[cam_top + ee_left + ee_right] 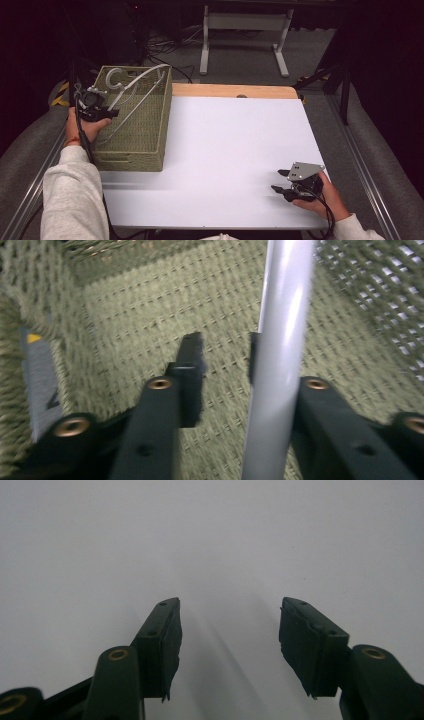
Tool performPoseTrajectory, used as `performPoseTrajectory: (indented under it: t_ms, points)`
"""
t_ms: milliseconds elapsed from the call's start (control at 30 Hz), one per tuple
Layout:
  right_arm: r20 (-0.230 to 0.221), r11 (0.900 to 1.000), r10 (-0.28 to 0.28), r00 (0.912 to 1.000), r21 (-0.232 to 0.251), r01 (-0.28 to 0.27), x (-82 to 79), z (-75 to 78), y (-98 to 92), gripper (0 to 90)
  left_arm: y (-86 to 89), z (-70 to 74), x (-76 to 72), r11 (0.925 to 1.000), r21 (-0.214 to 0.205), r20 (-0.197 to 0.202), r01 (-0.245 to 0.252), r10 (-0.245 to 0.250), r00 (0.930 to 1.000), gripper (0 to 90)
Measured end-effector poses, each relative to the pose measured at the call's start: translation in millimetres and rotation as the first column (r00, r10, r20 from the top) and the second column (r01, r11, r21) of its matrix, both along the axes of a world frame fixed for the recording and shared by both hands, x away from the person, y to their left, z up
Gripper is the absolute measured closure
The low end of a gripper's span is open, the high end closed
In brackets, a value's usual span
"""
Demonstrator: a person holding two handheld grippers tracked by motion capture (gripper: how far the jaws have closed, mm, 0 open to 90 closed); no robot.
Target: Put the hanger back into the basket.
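Note:
A pale grey plastic hanger (pixel 135 82) lies tilted in a green woven basket (pixel 131 161) at the table's left edge, its hook up by the far rim. My left gripper (pixel 111 114) hangs over the basket's left side, beside the hanger. In the left gripper view the jaws (pixel 227 360) stand open above the basket floor (pixel 125 315). One grey hanger bar (pixel 282 340) crosses in front of the right-hand jaw, not between the pads. My right gripper (pixel 279 181) rests low at the front right of the white table (pixel 230 145), open (pixel 230 630), with bare tabletop (pixel 210 540) between its fingers.
A grey label with a yellow mark (pixel 40 375) lies against the basket's inner wall. A wooden strip (pixel 235 90) runs along the table's far edge. Behind it, a white frame (pixel 245 30) and cables stand on the dark floor. Metal rails flank the table.

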State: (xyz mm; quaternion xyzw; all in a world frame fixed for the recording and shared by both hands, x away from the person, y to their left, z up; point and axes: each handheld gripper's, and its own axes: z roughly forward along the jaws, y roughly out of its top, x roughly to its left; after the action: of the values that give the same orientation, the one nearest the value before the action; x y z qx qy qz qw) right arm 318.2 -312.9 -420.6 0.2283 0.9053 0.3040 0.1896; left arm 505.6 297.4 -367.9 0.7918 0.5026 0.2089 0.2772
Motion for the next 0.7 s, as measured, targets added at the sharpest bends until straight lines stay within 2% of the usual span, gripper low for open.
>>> performPoseTrajectory:
  t_ms: [33, 67, 100, 167, 200, 233, 333, 400, 533, 567, 633, 700]
  points:
    - [0.003, 1.0, 0.003, 1.0, -0.002, -0.003, 0.0, 0.5, 0.0, 43.0, -1.9, 0.4, -0.6, 0.9997, 0.024, -0.003, -0.005, 0.005, 1.0, 59.5]
    - [-0.002, 1.0, -0.001, 1.0, 0.004, 0.001, -0.7, 0.8, 0.7, 42.8, -3.1, 2.0, -1.4, 0.9995, 0.031, 0.004, -0.009, 0.009, 1.0, 50.8]
    - [0.001, 1.0, 0.004, 1.0, 0.002, -0.004, -0.6, 1.0, 1.0, 42.7, -3.1, 2.0, -1.4, 0.9995, 0.031, 0.004, -0.009, 0.009, 1.0, 46.3]
    - [0.001, 1.0, 0.007, 1.0, -0.001, -0.007, -0.4, 1.1, 1.4, 42.5, -2.3, 8.0, -6.0, 0.9998, 0.01, 0.045, -0.015, 0.015, 0.9989, 44.0]
    - [-0.001, 1.0, 0.004, 1.0, -0.002, -0.004, -0.3, 0.9, 1.6, 42.4, -1.9, 9.3, -7.0, 0.9997, 0.009, 0.055, -0.021, 0.021, 0.9983, 37.3]
    - [0.001, 1.0, 0.008, 1.0, -0.005, -0.008, 0.1, 0.8, 1.6, 42.3, -1.1, 10.7, -8.3, 0.9997, 0.001, 0.066, -0.026, 0.026, 0.9975, 34.2]
    - [-0.002, 1.0, 0.008, 1.0, -0.004, -0.008, -0.2, 0.5, 2.1, 42.3, 0.6, 12.8, -11.5, 0.9997, -0.023, 0.075, -0.012, 0.013, 0.9971, 33.7]
    - [0.007, 0.9999, 0.011, 0.9999, -0.006, -0.011, -0.2, 1.2, 2.3, 42.3, 1.3, 14.8, -15.0, 0.9995, -0.032, 0.101, -0.003, 0.006, 0.9949, 30.7]
    - [0.012, 1.0, 0.003, 0.9999, 0.002, -0.003, -0.8, 2.6, 2.1, 42.1, 2.8, 21.5, -24.8, 0.9962, -0.087, 0.163, 0.006, 0.008, 0.9865, 25.0]
    - [0.013, 1.0, 0.004, 0.9999, 0.002, -0.004, -0.8, 3.1, 1.7, 42.0, 1.4, 23.1, -27.1, 0.9967, -0.081, 0.178, 0.002, 0.012, 0.984, 23.7]
    - [0.017, 1.0, 0.002, 0.9999, 0.001, -0.002, -0.6, 4.1, 0.7, 41.9, -2.3, 26.4, -32.3, 0.9975, -0.062, 0.211, 0.035, -0.021, 0.9772, 20.8]
    - [0.02, 1.0, -0.004, 0.9998, 0.005, 0.004, -1.0, 5.2, -0.1, 41.8, -5.3, 30.0, -37.0, 0.9963, -0.068, 0.231, 0.052, -0.035, 0.9724, 20.7]
